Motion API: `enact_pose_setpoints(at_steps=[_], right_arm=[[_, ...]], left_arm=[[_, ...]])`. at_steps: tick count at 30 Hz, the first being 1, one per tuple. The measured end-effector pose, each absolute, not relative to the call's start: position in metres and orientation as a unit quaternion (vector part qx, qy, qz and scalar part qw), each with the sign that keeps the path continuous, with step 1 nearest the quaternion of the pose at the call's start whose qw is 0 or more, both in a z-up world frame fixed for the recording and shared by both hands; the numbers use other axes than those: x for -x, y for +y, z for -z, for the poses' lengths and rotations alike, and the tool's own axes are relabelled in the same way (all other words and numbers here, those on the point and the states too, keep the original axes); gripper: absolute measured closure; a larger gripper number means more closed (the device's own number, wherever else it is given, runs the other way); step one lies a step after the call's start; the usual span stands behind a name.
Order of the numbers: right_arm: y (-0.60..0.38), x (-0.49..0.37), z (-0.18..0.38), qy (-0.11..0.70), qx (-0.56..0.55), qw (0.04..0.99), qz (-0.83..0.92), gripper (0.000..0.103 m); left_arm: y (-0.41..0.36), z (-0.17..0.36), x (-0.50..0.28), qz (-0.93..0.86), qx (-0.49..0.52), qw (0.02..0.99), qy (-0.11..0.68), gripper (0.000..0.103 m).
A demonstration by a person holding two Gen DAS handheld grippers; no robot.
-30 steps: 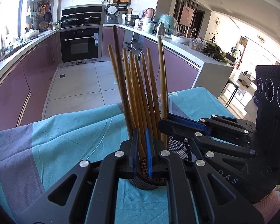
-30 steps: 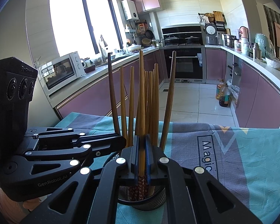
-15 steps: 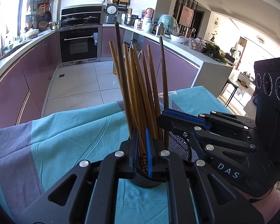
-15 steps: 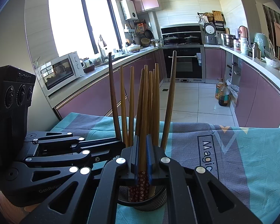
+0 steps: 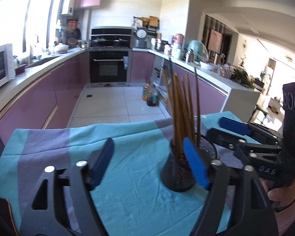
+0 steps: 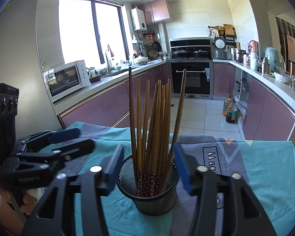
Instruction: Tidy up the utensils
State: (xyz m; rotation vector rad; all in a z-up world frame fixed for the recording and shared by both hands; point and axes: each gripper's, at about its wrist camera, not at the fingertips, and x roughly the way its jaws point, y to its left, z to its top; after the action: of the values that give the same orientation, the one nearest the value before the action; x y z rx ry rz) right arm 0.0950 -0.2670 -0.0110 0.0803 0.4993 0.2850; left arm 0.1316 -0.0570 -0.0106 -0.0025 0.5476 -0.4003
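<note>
Now both tools' jaws have just been opening: left tool (image 5: pixel 147 164) spread on nothing, right tool (image 6: pixel 148 166) apart astride the mesh holder (image 6: pixel 147 192). Chopsticks (image 6: pixel 155 122) stand inside, released, at worktop (image 6: pixel 265 167) centre, twelve o'clock from right tool.

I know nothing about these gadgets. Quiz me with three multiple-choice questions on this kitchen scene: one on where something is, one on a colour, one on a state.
1. Where are the chopsticks?
A. Flat on the cloth
B. Upright in the black mesh cup
C. On the counter

2. What colour are the pads on the right gripper?
A. Blue
B. Red
C. White

3. How do the left gripper's jaws stand?
A. Shut on a chopstick
B. Shut on the cup's rim
C. Open, holding nothing

Answers: 1 B, they stand bunched inside the cup on the teal tablecloth. 2 A, both pads show blue. 3 C, the jaws have just opened, with only cloth between them.
</note>
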Motion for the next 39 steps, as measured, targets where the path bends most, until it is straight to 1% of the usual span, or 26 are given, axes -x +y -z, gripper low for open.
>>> enact_pose_setpoints(at_steps=[1,2,3,4,7,8,14,24,39], right_arm=[[-0.268,-0.09,0.01,0.239,-0.037,0.961,-0.135,0.039],[-0.268,-0.087,0.01,0.234,-0.036,0.963,-0.129,0.031],[-0.268,-0.084,0.01,0.23,-0.036,0.964,-0.126,0.025],[-0.268,-0.08,0.011,0.226,-0.035,0.965,-0.125,0.023],[-0.263,-0.07,0.012,0.217,-0.023,0.969,-0.114,0.012],[-0.262,-0.065,0.012,0.211,-0.019,0.971,-0.109,0.007],[-0.257,-0.045,0.009,0.182,-0.006,0.98,-0.08,0.007],[-0.25,-0.018,0.006,0.143,-0.001,0.988,-0.05,0.007],[-0.24,0.005,0.0,0.11,0.003,0.993,-0.033,0.007]], left_arm=[[-0.049,0.01,-0.126,0.186,0.003,0.947,0.261,0.01],[-0.042,0.01,-0.121,0.173,0.004,0.952,0.253,0.006],[-0.036,0.009,-0.118,0.163,0.003,0.955,0.248,0.006],[-0.03,0.01,-0.113,0.153,-0.001,0.958,0.243,0.006],[-0.015,0.01,-0.101,0.124,-0.009,0.965,0.23,0.006],[-0.011,0.01,-0.096,0.115,-0.012,0.968,0.224,0.006],[0.014,0.006,-0.064,0.074,-0.007,0.979,0.19,0.006],[0.04,-0.015,-0.015,0.047,0.01,0.991,0.126,0.006],[0.042,-0.024,0.02,0.029,0.005,0.995,0.096,0.006]])
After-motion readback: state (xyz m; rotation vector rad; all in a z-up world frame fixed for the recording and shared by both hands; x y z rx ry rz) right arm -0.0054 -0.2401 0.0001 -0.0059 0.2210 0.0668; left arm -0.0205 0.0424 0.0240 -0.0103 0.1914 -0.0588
